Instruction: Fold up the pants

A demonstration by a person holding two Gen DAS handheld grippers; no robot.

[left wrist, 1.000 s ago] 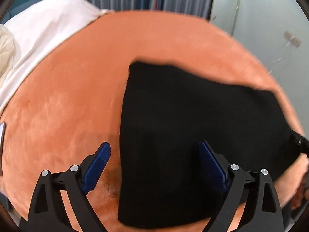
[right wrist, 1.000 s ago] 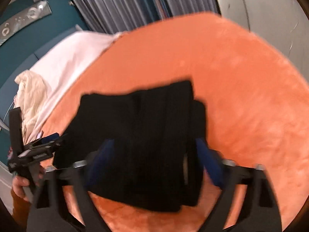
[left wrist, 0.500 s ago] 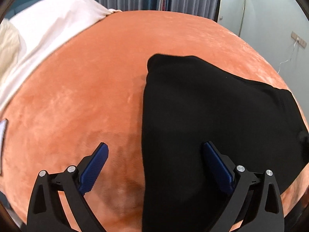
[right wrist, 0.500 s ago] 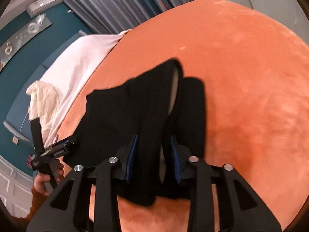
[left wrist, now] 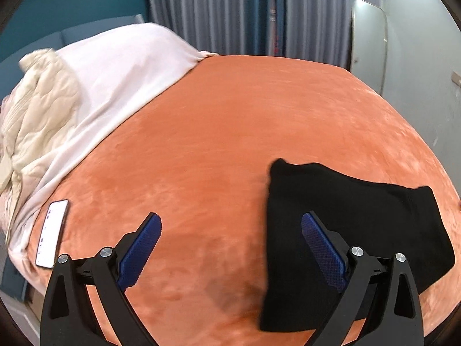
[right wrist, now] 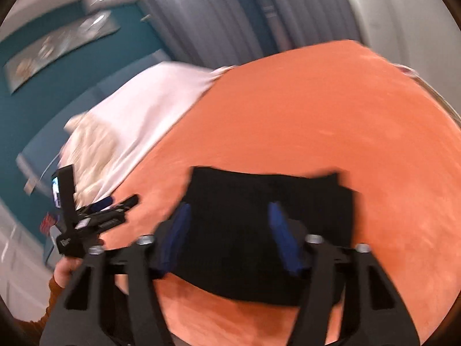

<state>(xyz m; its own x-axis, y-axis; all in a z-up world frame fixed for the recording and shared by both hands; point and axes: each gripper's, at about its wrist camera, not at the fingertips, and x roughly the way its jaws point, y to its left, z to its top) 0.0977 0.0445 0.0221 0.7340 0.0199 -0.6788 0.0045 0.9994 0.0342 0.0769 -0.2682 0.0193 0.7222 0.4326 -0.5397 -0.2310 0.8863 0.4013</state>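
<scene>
The black pants [left wrist: 360,216] lie folded into a flat rectangle on the orange bedspread [left wrist: 230,129]. My left gripper [left wrist: 230,222] hangs above the bedspread, open wide, with bare cover between its blue pads; the pants' left edge runs just inside the right pad. My right gripper [right wrist: 229,207] hovers over the pants [right wrist: 259,201]. Its jaws are opening, and the cloth lies below them, not pinched. The right wrist view is blurred and shows the left gripper [right wrist: 95,216] at the left, held by a hand [right wrist: 66,268].
A phone [left wrist: 53,233] with its screen lit lies at the bedspread's left edge. A white sheet [left wrist: 129,72] and a cream quilted cover [left wrist: 37,109] fill the back left. Grey curtains [left wrist: 230,8] and a mirror [left wrist: 368,37] stand behind the bed.
Both grippers have risen and pulled back from the pants. The right gripper pinched a fold of the pants half a second ago and has let it go; the pants now lie flat.
</scene>
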